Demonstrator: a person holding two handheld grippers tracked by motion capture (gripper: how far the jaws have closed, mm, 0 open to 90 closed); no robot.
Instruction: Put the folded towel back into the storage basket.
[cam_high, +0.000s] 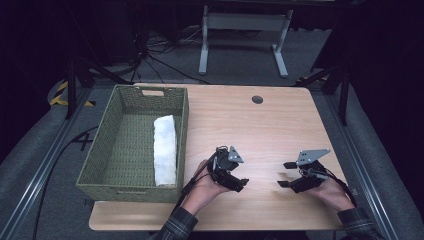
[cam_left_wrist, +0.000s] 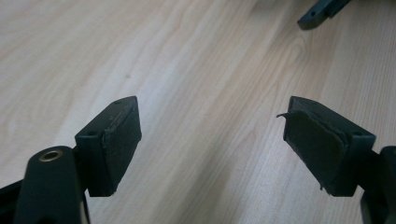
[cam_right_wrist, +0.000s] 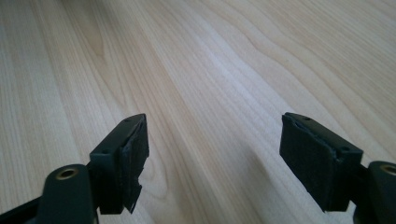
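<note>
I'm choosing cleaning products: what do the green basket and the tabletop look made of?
The green rectangular basket looks like matte woven wicker or paper rope; its weave shows. The pale tabletop has smooth printed-looking wood grain, likely laminate.

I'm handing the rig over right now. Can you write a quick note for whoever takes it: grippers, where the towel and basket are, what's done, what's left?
Left gripper: open, holding nothing, low over the table near the front edge.
Right gripper: open, holding nothing, beside it to the right.
White folded towel: lying in the woven basket, along its right wall.
Done: towel appears to be placed in the basket.
Left: nothing else lies on the tabletop; probably just rest the grippers.
</note>
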